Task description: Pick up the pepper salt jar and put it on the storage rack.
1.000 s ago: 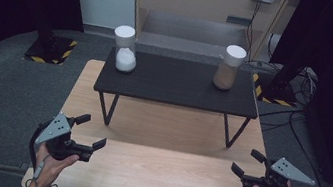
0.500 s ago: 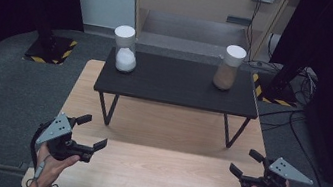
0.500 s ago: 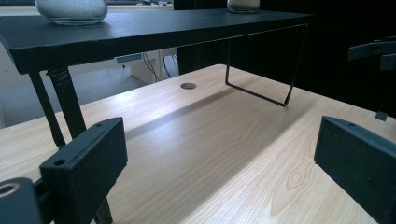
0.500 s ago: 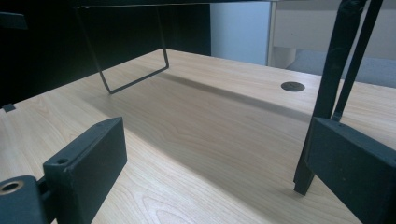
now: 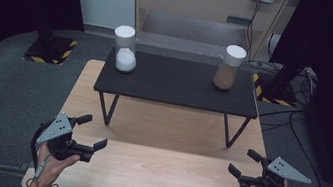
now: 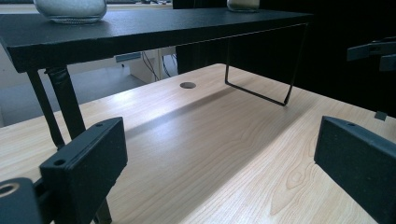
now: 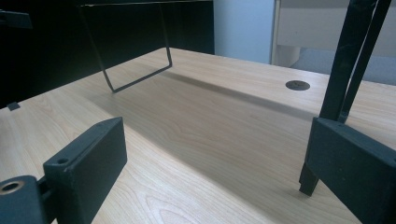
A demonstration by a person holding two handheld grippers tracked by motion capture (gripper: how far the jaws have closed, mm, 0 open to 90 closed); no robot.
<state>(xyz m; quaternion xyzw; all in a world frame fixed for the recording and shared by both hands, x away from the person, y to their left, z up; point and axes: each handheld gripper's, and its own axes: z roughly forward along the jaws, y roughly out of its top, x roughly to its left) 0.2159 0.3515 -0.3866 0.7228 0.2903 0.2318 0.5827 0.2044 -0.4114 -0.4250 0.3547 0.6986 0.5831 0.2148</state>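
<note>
A black shelf (image 5: 179, 83) on thin metal legs stands on the wooden table (image 5: 150, 182). On its left end sits a glass jar of white powder (image 5: 125, 51) with a white lid. Its right end carries a jar of tan powder (image 5: 228, 70) with a white lid. My left gripper (image 5: 92, 132) hovers open near the table's front left edge, with nothing between its jaws (image 6: 219, 163). At the front right, my right gripper (image 5: 244, 162) is open too and holds nothing (image 7: 215, 158). Both point toward the table's middle.
The shelf's wire legs (image 7: 135, 70) (image 6: 261, 91) rise from the tabletop ahead of both grippers. Round cable holes (image 6: 187, 85) (image 7: 297, 85) sit in the wood under the shelf. Black drapes flank the table, and cables (image 5: 291, 123) trail on the floor at right.
Both grippers have drifted slightly, the right one a little lower and inward. Their jaws stay open and the jars have not moved.
</note>
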